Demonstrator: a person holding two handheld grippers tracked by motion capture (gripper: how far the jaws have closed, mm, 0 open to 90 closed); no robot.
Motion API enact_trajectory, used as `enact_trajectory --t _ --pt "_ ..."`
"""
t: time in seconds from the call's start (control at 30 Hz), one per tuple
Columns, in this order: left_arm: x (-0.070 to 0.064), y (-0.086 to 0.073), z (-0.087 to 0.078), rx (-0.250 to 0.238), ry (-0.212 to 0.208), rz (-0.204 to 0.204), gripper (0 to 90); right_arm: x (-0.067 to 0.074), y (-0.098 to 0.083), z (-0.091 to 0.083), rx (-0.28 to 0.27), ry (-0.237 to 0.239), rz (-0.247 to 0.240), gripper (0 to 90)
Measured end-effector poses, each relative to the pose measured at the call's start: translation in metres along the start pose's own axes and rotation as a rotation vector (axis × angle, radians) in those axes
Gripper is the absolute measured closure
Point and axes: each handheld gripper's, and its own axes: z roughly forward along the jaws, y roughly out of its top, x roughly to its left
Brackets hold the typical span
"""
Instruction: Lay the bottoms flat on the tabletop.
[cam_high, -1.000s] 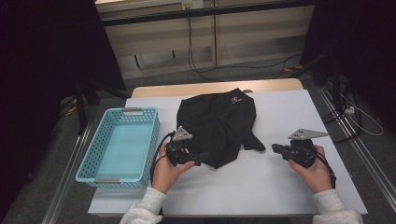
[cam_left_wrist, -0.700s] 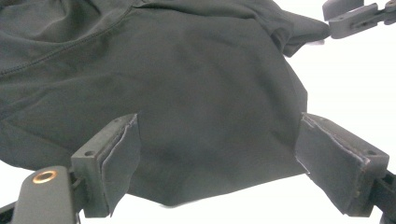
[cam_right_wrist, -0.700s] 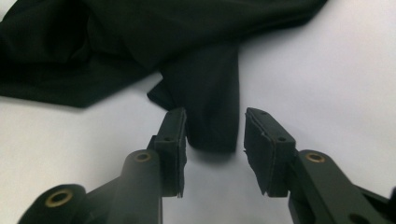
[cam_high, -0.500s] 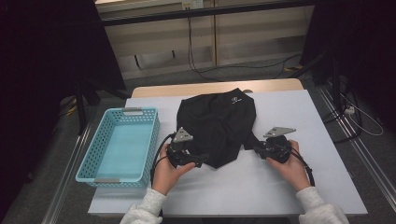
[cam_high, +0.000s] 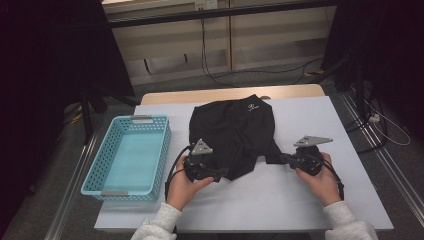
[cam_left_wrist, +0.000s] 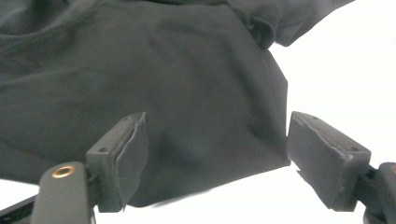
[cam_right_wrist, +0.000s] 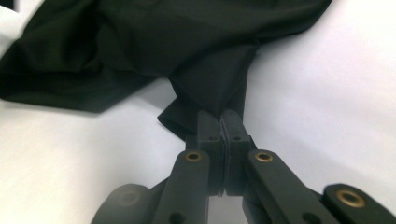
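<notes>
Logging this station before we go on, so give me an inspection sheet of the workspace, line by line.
Surface: white table top, bare around the garment.
Job's things: black garment lying crumpled at the centre, small white logo near its far edge.
Clutter: light blue basket at the left edge, nothing in it.
Grippers: left gripper open, the garment's edge between the jaws, which have just been closing; right gripper shut on a fold of the garment.
Cables: black cable looping from the left gripper.
Surroundings: wooden panelling behind, wires on the floor.
</notes>
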Motion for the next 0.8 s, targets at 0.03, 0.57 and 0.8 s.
enact_trajectory --t 0.03,0.57,0.8 --pt "-0.001 0.0 0.002 0.005 -0.006 0.002 22.7 0.0 -0.001 -0.003 -0.001 0.0 0.003 89.3" --pt "-0.007 -0.001 0.016 0.056 -0.032 -0.004 38.1 -0.017 -0.007 -0.034 -0.045 -0.026 0.034 89.5" --pt "-0.006 -0.001 0.016 0.057 -0.029 -0.009 40.0 -0.014 -0.003 -0.049 -0.106 0.009 0.059 89.4"
